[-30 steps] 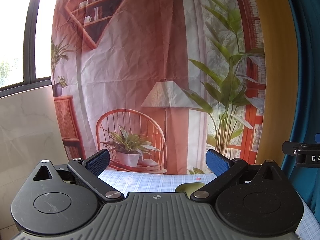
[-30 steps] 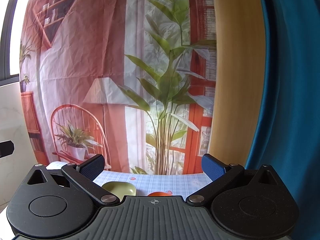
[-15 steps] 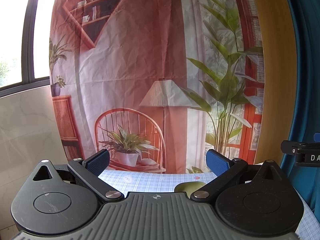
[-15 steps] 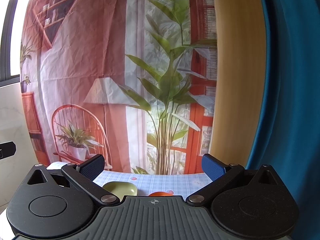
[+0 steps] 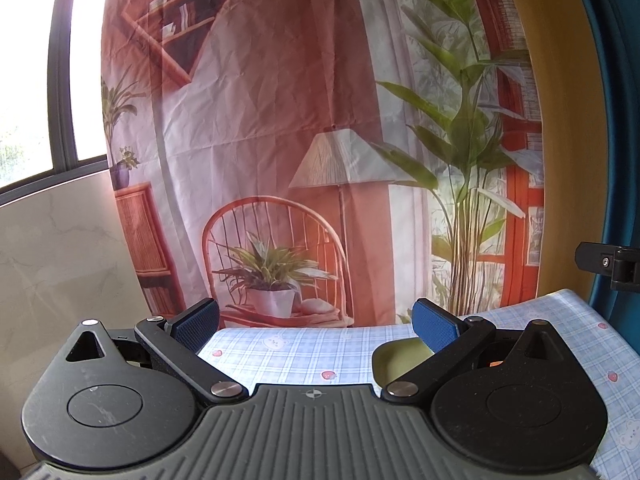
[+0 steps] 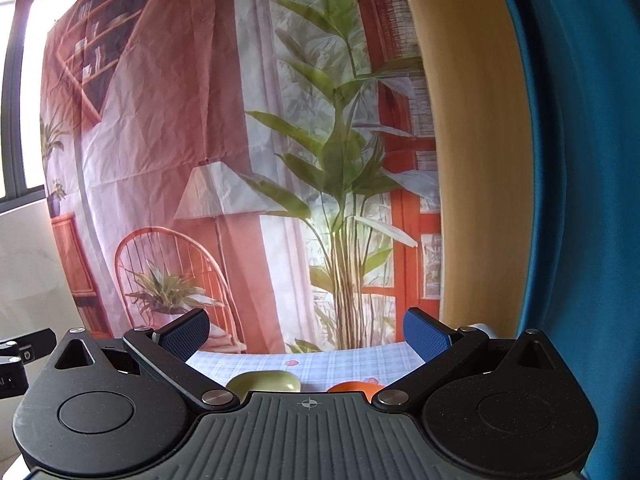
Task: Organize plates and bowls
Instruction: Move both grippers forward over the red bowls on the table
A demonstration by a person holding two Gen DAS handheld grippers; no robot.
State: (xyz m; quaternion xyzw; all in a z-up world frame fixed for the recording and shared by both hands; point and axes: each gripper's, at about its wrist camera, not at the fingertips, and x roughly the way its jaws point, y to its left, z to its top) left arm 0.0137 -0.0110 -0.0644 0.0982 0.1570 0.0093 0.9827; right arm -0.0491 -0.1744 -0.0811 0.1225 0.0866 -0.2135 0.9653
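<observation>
Both cameras have tipped down since a second ago, so more of the checked tablecloth [image 5: 288,356] shows; I judge the approach is only starting. The left gripper [image 5: 316,322] and right gripper [image 6: 306,330] hang with fingers wide apart, holding and touching nothing. The green dish [image 6: 264,382] and orange dish [image 6: 354,387] sit side by side toward the cloth's right edge, largely hidden

Left tongs [image 5: 316,326] & right tongs [image 6: 306,330] look alike: black linkage arms w/ silver pivot screws, blue textured pads [image 5: 434,324], round black side discs, triangular cutouts, grey ribbed centre plate w/ small crosshair mark.
</observation>
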